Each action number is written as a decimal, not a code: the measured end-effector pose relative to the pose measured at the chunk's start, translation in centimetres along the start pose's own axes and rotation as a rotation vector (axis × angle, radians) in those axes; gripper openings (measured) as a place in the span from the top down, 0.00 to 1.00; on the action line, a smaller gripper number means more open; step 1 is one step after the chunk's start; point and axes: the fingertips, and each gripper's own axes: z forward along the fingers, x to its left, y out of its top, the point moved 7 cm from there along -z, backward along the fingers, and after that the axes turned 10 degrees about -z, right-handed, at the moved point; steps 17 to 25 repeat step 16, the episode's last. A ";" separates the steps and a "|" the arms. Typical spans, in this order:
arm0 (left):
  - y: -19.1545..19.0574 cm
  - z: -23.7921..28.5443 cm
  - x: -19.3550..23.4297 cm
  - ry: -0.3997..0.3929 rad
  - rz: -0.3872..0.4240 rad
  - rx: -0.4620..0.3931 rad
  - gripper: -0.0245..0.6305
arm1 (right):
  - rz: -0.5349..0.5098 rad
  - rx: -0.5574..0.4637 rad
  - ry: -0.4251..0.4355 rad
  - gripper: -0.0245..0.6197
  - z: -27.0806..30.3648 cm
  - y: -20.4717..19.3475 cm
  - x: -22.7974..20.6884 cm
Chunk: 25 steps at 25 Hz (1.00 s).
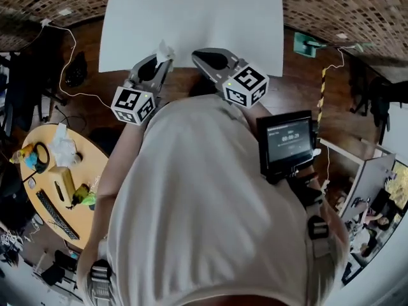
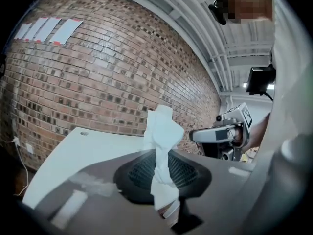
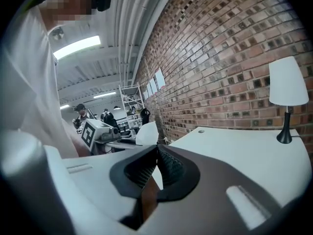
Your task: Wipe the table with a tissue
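Note:
A crumpled white tissue (image 2: 161, 148) stands upright, pinched between the jaws of my left gripper (image 2: 164, 180). In the head view the tissue (image 1: 164, 51) pokes up from the left gripper (image 1: 162, 61) at the near edge of the white table (image 1: 191, 18). My right gripper (image 1: 199, 56) is just right of it at the same edge, jaws together and empty. In the right gripper view its tips (image 3: 157, 148) meet with nothing between them, and the tissue (image 3: 148, 133) shows beyond. Both grippers hover above the table's edge.
A white lamp (image 3: 287, 99) stands on the table near the brick wall (image 3: 225, 58). A round wooden table (image 1: 95, 171) with clutter is at the left. A small screen (image 1: 290, 142) hangs on the person's chest. Cables lie on the floor (image 1: 70, 56).

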 end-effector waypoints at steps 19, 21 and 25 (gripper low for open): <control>-4.0 -1.8 -3.0 -0.065 -0.070 0.053 0.86 | 0.071 -0.004 -0.061 0.95 -3.6 -2.7 4.7; -4.0 -1.8 -3.0 -0.065 -0.070 0.053 0.86 | 0.071 -0.004 -0.061 0.95 -3.6 -2.7 4.7; -4.0 -1.8 -3.0 -0.065 -0.070 0.053 0.86 | 0.071 -0.004 -0.061 0.95 -3.6 -2.7 4.7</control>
